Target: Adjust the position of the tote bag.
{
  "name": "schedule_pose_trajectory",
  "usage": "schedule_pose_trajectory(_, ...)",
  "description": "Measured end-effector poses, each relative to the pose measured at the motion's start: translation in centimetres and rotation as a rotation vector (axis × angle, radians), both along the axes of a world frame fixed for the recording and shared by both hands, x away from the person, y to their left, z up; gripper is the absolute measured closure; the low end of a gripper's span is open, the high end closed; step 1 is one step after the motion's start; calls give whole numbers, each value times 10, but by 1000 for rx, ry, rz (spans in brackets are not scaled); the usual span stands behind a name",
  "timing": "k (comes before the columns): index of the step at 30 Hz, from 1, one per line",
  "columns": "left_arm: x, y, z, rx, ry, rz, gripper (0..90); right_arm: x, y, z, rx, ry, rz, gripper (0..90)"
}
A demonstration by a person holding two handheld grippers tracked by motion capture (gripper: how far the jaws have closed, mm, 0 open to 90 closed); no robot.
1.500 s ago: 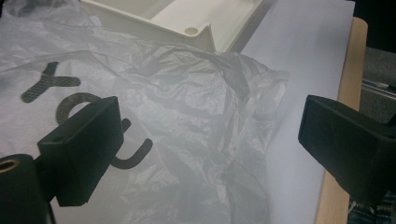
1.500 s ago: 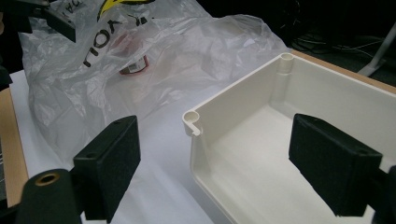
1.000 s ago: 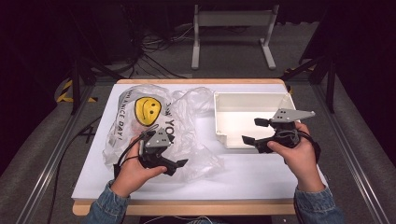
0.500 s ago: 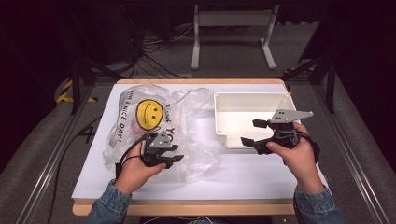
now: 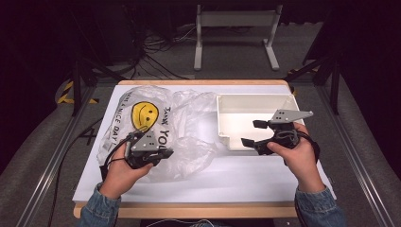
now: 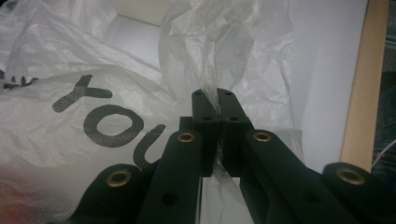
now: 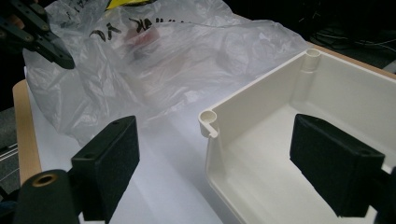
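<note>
A crumpled clear plastic bag [image 5: 158, 125] with a yellow smiley and black lettering lies on the left half of the white table [image 5: 236, 177]. My left gripper [image 5: 166, 153] is at the bag's near edge. Its jaws have just been closing and now stand shut on a fold of the bag film [image 6: 219, 60], which runs up between the pads at the left gripper [image 6: 212, 95]. My right gripper [image 5: 253, 133] stands open at the near left corner of a white plastic bin [image 5: 255, 98]. Nothing is between its pads at the right gripper [image 7: 224, 161]; the bin's corner post [image 7: 208, 122] lies beyond them.
The bin [image 7: 275, 79] has nothing in it and stands right of the bag [image 7: 154, 56]. A wooden rim [image 6: 362, 93] edges the table. The left gripper's jaws [image 7: 44, 39] show far off in the right gripper view. Beyond the table are a metal stand [image 5: 234, 28] and cables on the floor.
My left gripper's jaws have closed on the bag film, and the hand has shifted slightly and lifted a little. The right hand has not moved.
</note>
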State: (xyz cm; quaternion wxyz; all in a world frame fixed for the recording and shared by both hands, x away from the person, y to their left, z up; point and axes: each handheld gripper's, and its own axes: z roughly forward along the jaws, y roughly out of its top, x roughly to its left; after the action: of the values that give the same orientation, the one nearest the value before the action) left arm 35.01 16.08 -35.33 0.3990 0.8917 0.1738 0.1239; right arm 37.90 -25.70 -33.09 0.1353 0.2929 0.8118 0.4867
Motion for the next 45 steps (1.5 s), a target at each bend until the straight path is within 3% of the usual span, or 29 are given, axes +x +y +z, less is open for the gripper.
schedule_pose_trajectory(12, -17, 47, 13, -73, 3, 67, 882, 14, 19, 0, 7, -5, 49, 165)
schedule_pose_trajectory(15, -19, 58, 15, -116, 17, 52, 881, 15, 23, 3, 7, -55, 46, 175)
schedule_pose_trajectory(17, -21, 67, 16, -119, 18, 56, 881, 15, 25, 5, 20, -81, 48, 175)
schedule_pose_trajectory(24, -21, 91, 17, -160, 27, 59, 877, 19, 26, 3, 25, -78, 40, 174)
schedule_pose_trajectory(32, -20, 123, 23, -191, 17, 161, 876, 21, 28, -3, 17, -62, 38, 173)
schedule_pose_trajectory(45, -20, 145, 24, -237, 10, 256, 853, 27, 40, -11, 11, -68, 35, 172)
